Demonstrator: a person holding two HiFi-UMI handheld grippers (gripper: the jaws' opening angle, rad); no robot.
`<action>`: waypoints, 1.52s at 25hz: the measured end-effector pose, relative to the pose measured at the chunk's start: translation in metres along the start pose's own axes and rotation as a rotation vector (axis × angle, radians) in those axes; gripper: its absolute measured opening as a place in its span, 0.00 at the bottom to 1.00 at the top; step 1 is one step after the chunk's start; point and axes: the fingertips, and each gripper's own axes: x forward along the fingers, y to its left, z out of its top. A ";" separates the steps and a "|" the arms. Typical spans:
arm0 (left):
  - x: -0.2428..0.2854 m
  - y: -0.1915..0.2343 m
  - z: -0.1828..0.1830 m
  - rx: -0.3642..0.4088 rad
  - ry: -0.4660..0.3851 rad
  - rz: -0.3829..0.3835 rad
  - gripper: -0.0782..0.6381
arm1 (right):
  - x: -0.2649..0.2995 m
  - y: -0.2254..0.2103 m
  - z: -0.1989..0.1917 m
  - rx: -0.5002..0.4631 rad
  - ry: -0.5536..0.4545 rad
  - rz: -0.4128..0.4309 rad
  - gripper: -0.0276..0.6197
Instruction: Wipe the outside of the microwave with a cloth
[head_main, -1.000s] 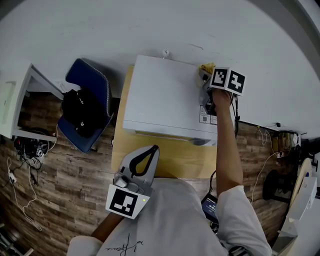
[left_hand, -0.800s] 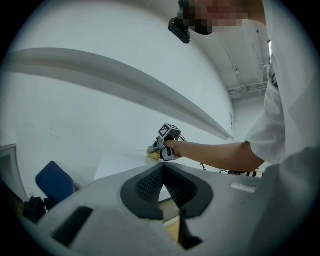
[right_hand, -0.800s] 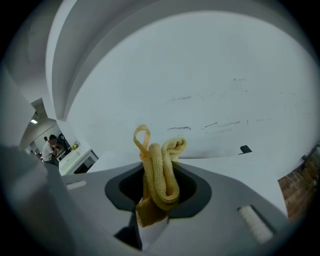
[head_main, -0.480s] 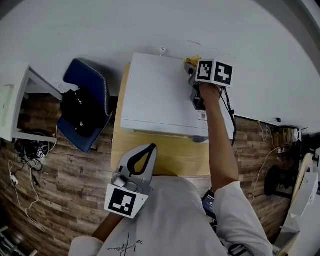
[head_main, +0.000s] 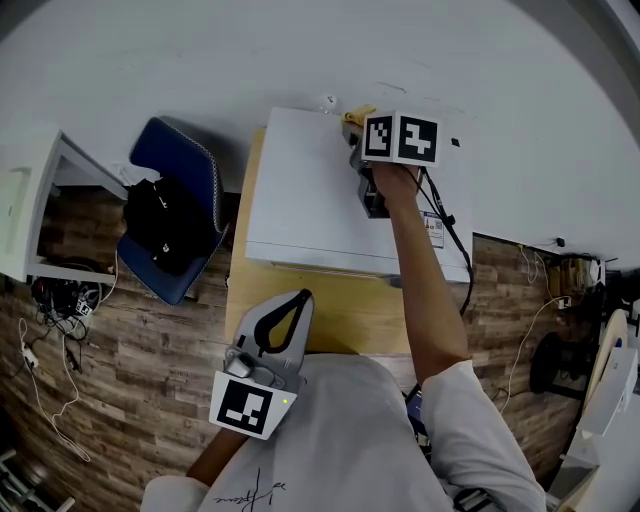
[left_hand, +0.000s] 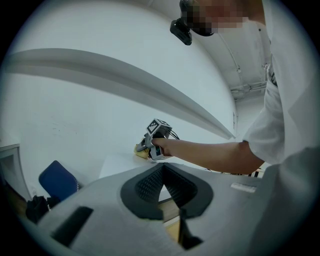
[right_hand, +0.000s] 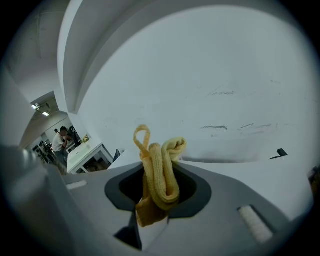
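The white microwave (head_main: 315, 195) stands on a wooden table (head_main: 330, 310) against the wall. My right gripper (head_main: 355, 125) rests at the back edge of the microwave's top, shut on a folded yellow cloth (head_main: 358, 113). In the right gripper view the cloth (right_hand: 160, 172) bulges up between the jaws, facing the white wall. The left gripper view shows the same cloth (left_hand: 141, 151) pressed onto the microwave top (left_hand: 120, 162). Close to the person's body, over the table's front edge, my left gripper (head_main: 303, 300) is shut and holds nothing (left_hand: 162, 169).
A blue chair (head_main: 185, 165) with a black bag (head_main: 160, 225) stands left of the table. A white shelf unit (head_main: 30, 200) is further left. Cables (head_main: 445, 225) run down the microwave's right side. Cords lie on the wooden floor (head_main: 45, 330).
My right gripper has slid left along the back of the microwave top with the cloth. The left gripper has stayed where it was.
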 end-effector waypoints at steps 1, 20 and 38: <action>-0.001 0.001 0.000 0.000 0.000 0.003 0.10 | 0.002 0.004 0.001 -0.002 0.000 0.004 0.22; -0.023 0.030 0.004 0.001 -0.003 0.083 0.10 | 0.053 0.110 0.006 -0.068 0.028 0.123 0.22; -0.013 0.012 0.001 0.013 0.013 0.029 0.10 | -0.017 0.094 0.025 -0.020 -0.077 0.230 0.22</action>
